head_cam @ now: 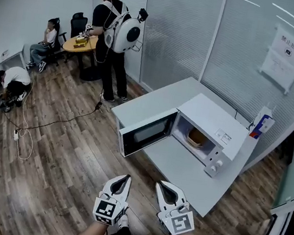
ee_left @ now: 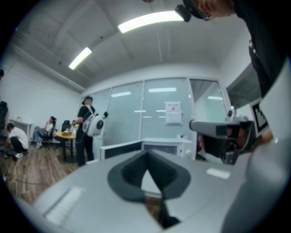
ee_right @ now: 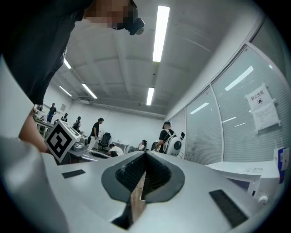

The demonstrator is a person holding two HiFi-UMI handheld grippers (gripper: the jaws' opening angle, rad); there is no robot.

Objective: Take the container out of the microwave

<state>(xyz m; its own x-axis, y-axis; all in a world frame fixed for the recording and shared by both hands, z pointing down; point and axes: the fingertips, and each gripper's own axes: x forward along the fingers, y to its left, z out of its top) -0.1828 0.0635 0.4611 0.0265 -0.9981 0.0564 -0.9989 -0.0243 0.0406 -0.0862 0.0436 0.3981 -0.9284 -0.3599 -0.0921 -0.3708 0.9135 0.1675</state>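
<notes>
- L gripper [head_cam: 125, 178] is hovering low in the head view w/ jaws clenched tip to tip, nothing between them; the left gripper view [ee_left: 146, 155] is showing the same.
- R gripper [head_cam: 162, 185] is hovering just beside it, jaws also pressing together at the tips & holding nothing; the right gripper view [ee_right: 145, 156] is confirming that.
- Both are pointing toward the table [head_cam: 182, 170], well apart from the microwave [head_cam: 208, 120].
- Microwave is sitting on the white table w/ its door [head_cam: 144, 133] swinging wide open to the left.
- Container [head_cam: 196, 137], a tan bowl-like thing, is sitting inside the microwave cavity, not touched by either gripper.
- Carton [head_cam: 263, 125] is standing upright at the table's far edge, near the microwave's right rear corner.
- Paper notice [head_cam: 285, 55] is hanging on the glass wall behind.
- Person w/ white backpack [head_cam: 112, 38] is standing by a round table [head_cam: 81, 44] in the bkgd; another person [head_cam: 44, 44] is sitting on a chair beside it; a third [head_cam: 12, 82] is crouching at far left.
- Cables [head_cam: 53, 122] are trailing across the wood floor.
</notes>
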